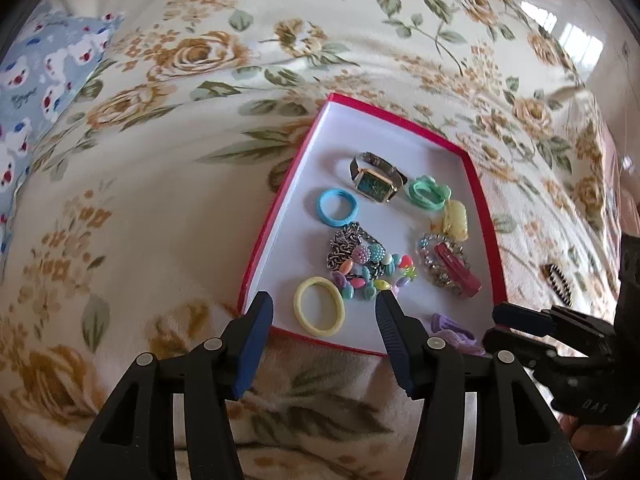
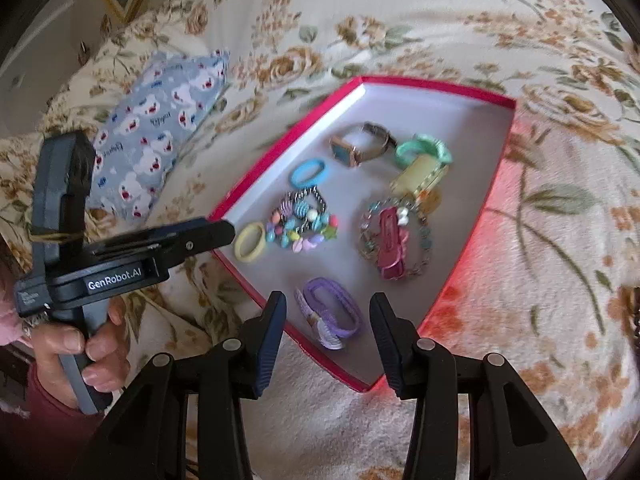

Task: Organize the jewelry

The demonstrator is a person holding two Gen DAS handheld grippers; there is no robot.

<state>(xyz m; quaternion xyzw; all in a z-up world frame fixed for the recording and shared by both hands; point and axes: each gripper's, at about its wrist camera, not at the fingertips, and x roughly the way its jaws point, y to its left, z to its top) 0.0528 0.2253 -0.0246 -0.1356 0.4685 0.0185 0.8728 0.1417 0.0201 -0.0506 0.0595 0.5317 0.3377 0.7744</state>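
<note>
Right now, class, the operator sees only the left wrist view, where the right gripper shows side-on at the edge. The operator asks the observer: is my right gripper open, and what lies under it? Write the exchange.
Observer: Yes. The right wrist view shows the right gripper open, holding nothing.
Operator: What lies between its fingers?
Observer: The purple hair tie, seen whole here, in the near corner of the red box.
Operator: Anything attached to it?
Observer: A pale knitted piece sticks out at its near end.
</note>
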